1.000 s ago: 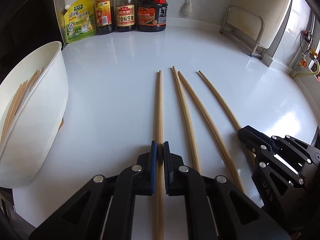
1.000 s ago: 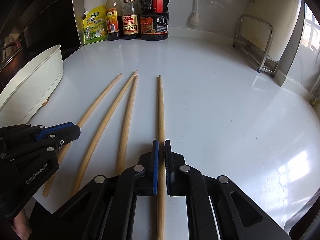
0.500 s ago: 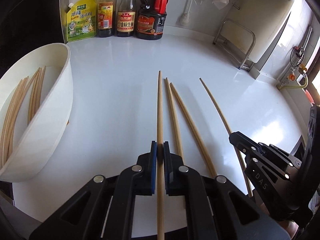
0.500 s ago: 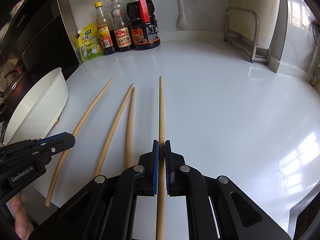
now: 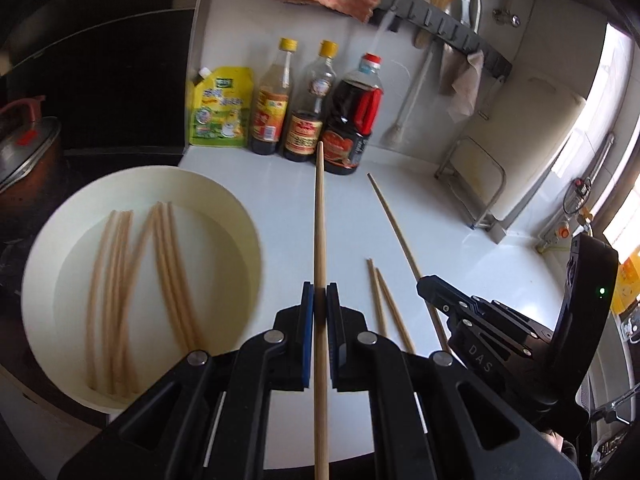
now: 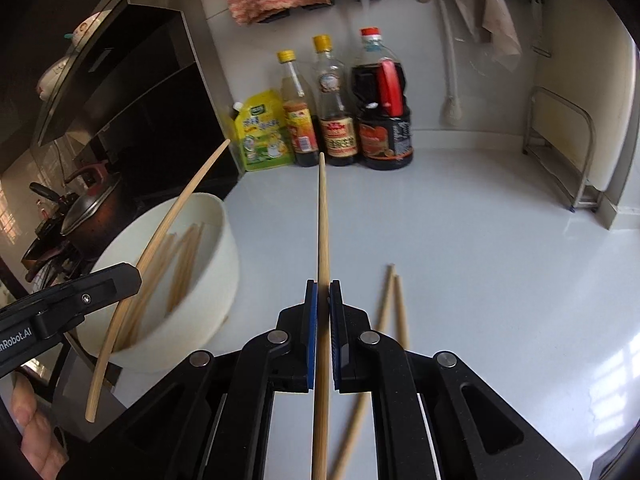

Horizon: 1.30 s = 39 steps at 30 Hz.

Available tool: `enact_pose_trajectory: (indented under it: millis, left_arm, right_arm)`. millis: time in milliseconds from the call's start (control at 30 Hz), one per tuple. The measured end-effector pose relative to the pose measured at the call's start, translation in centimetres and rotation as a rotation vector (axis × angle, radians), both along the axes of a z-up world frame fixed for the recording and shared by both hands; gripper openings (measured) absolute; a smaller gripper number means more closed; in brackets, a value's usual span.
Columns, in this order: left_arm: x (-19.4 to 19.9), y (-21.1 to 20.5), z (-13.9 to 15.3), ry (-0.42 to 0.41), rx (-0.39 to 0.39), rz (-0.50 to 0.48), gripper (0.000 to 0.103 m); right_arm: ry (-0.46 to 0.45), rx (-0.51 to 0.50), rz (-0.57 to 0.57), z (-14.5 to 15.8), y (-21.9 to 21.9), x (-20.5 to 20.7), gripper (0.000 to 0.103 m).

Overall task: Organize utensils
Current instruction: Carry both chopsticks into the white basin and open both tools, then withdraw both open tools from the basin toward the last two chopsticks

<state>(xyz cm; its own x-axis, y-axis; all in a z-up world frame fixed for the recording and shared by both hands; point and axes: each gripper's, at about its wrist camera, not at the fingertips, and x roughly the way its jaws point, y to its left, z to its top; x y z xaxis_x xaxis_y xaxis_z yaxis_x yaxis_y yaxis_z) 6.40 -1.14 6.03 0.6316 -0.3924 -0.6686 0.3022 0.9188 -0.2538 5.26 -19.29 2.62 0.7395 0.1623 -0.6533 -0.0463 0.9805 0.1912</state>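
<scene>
The left tool [image 5: 320,300] is fully closed on one wooden chopstick [image 5: 320,216], clamped between its blue pads [image 5: 307,320]. The stick runs straight forward out of the jaws and also extends back behind the pads. In the left wrist view its tip points toward the sauce bottles [image 5: 308,120] at the back wall. In the right wrist view the same stick [image 6: 160,248] is held clear of the tabletop [image 6: 480,240], crossing in front of the white bowl [image 6: 216,280].

The right tool [image 6: 324,304] is likewise fully closed on a second chopstick [image 6: 323,220], gripped between its pads with the shaft projecting forward and trailing back under the tool body. In the left wrist view the right tool [image 5: 430,286] sits at the right, with its chopstick [image 5: 394,220] running away from it toward the back of the tabletop.

Two more chopsticks [image 6: 394,304] lie on the white tabletop just right of the right tool, side by side and nearly touching. In the left wrist view this pair [image 5: 380,300] lies between the two tools.

The white bowl [image 5: 248,236] stands at the left edge of the tabletop and holds a bundle of chopsticks [image 5: 144,280] lying loosely on its floor; their count cannot be told because of blur. A yellow-green pouch [image 5: 220,108] stands left of the bottles. A fingertip of the person's hand [image 6: 30,432] shows at the lower left of the right wrist view.
</scene>
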Motion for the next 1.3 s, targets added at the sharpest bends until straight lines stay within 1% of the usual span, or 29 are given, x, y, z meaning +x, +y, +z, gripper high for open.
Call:
enact_pose_trajectory:
  millis: [133, 200, 333, 433, 533, 600, 700, 800, 900, 967, 1000, 1033, 1200, 1300]
  left_arm:
    - [1.2, 5.2, 1.1, -0.039, 0.04, 0.097, 0.007]
    - [2.2, 7.3, 1.0, -0.036, 0.06, 0.13, 0.007]
    - [4.1, 10.9, -0.5, -0.018, 0.096, 0.188, 0.007]
    - [5.2, 12.5, -2.0, 0.007, 0.111, 0.205, 0.007]
    - [6.2, 13.6, -3.6, 0.041, 0.111, 0.216, 0.007]
    - [6.8, 14.4, -4.7, 0.071, 0.095, 0.228, 0.007]
    - [7.5, 15.0, -5.9, 0.105, 0.077, 0.242, 0.007]
    - [7.8, 15.1, -6.5, 0.121, 0.083, 0.25, 0.008]
    - [7.6, 15.5, -6.6, 0.119, 0.066, 0.264, 0.022]
    - [7.3, 15.7, -6.6, 0.106, 0.066, 0.277, 0.041]
    - [7.1, 15.7, -6.6, 0.099, 0.066, 0.28, 0.045]
    - [6.9, 15.8, -6.6, 0.094, 0.066, 0.281, 0.046]
    - [6.3, 15.4, -6.5, 0.092, 0.069, 0.269, 0.046]
    - [5.7, 15.3, -6.3, 0.091, 0.072, 0.265, 0.046]
  right_arm:
    - [-0.011, 0.008, 0.082, 1.0, 5.2, 2.8, 0.006]
    - [-0.006, 0.02, 0.125, 1.1, 7.9, 4.2, 0.006]
    - [0.028, 0.034, 0.206, 0.4, 13.0, 6.7, 0.006]
    - [0.075, 0.033, 0.232, -1.0, 15.5, 8.2, 0.006]
    - [0.111, 0.027, 0.249, -2.2, 17.4, 9.4, 0.006]
    - [0.132, 0.02, 0.254, -3.0, 18.3, 9.9, 0.006]
    - [0.171, 0.014, 0.248, -4.3, 19.0, 10.4, 0.006]
    - [0.185, 0.015, 0.241, -5.0, 18.9, 10.3, 0.006]
    - [0.173, 0.02, 0.23, -5.0, 18.4, 10.0, 0.007]
    - [0.164, 0.019, 0.22, -4.9, 18.1, 9.8, 0.007]
    - [0.161, 0.019, 0.216, -4.9, 17.9, 9.7, 0.007]
    - [0.16, 0.021, 0.215, -4.8, 17.8, 9.5, 0.007]
    - [0.145, 0.015, 0.215, -4.4, 17.2, 8.5, 0.007]
    - [0.123, -0.01, 0.216, -3.9, 17.0, 7.5, 0.01]
